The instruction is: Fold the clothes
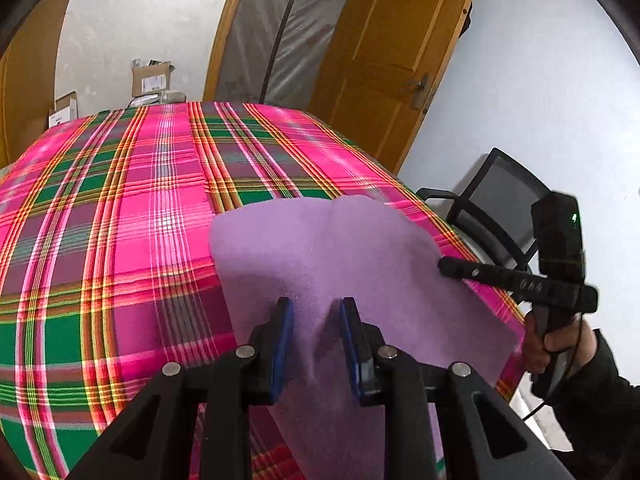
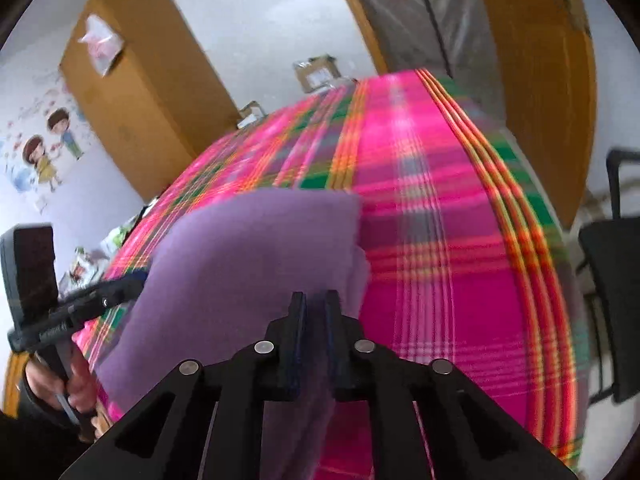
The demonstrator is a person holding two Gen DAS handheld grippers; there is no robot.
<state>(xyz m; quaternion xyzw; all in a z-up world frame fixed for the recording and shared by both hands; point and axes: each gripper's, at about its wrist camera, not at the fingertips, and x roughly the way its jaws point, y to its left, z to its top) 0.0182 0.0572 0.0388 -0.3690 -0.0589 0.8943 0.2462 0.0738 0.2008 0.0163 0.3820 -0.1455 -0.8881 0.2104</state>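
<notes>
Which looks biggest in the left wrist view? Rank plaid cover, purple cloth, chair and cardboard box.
1. plaid cover
2. purple cloth
3. chair
4. cardboard box

The box stands far back, so its real size is unsure.

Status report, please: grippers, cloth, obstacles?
Left gripper apart around purple cloth; grip unclear. Right gripper shut on cloth. Cloth draped over plaid bed. Nothing in the way.

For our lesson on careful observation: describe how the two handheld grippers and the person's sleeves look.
Both grippers are black plastic frames with round silver pins at the joints. The left gripper has blue pads on its jaws; the right gripper has dark blue ones. From the side, the right one shows a boxy black top with a small green light and a thin black cable. The sleeves are dark.
</notes>
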